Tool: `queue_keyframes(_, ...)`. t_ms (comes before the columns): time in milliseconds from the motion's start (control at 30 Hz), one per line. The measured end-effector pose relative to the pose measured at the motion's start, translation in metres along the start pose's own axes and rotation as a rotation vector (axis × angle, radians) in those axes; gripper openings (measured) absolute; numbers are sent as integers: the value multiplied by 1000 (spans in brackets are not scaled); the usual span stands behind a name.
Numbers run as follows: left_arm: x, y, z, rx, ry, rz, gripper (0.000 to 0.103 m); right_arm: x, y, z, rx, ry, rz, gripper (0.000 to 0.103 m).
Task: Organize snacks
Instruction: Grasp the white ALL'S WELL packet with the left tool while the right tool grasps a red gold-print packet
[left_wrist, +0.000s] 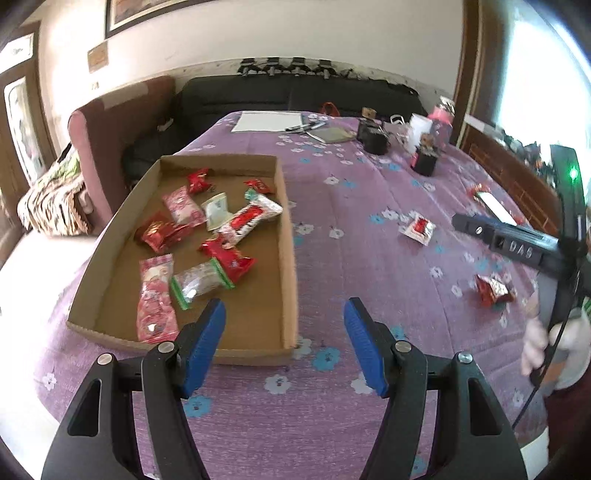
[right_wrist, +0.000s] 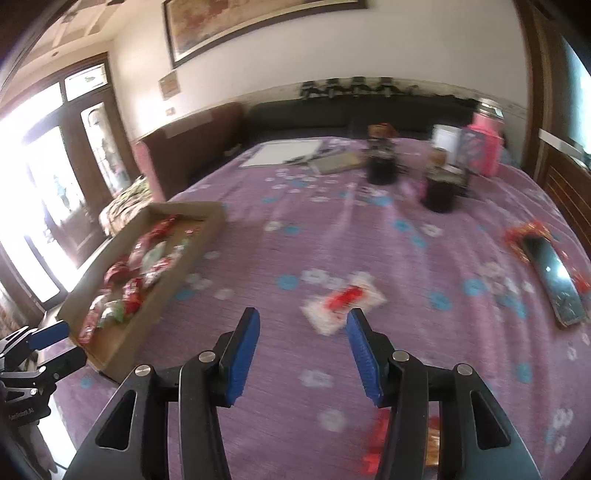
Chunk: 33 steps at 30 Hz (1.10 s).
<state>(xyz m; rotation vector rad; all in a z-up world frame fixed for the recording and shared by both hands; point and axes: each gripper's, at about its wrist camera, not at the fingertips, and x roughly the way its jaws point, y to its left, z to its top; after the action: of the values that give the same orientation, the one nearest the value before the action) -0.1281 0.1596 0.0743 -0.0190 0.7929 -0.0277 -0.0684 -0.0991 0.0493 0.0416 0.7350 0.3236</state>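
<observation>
Both grippers, left (left_wrist: 284, 321) and right (right_wrist: 301, 332), were held spread and empty. The snack (right_wrist: 341, 302) could be pushed away if the fingers (right_wrist: 245, 350) were closed too soon.

Left claw (left_wrist: 284, 314) hovering with blue pads apart and nothing between them, over a purple flowered bed cover (left_wrist: 351, 206). Cardboard tray (left_wrist: 288, 266) at centre left, filled with red, pink and white snack packets (left_wrist: 236, 221). Two loose packets (left_wrist: 417, 228) (left_wrist: 493, 291) lying at right, near the right claw (left_wrist: 491, 229) at frame edge.
</observation>
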Motion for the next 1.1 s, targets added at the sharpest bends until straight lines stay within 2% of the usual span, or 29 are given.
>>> queue_keyframes(300,9,-33,2,93,37,44,66,-14,-63,-10,99,-8,-45,51)
queue_keyframes(600,22,-54,2,133,77,48,66,-11,-97,-19,151,2,-56,52)
queue_keyframes(667,25,-56,4,125,94,18,66,-9,-102,-20,160,6,-51,52)
queue_keyframes(800,31,-58,19,78,126,-102,66,-4,-114,-23,196,16,-46,52)
queue_keyframes(867,37,-63,29,70,127,-129,66,-3,-120,-24,213,16,-40,52)
queue_keyframes(1100,74,-106,70,136,121,-243,66,1,-127,-28,236,54,48,52)
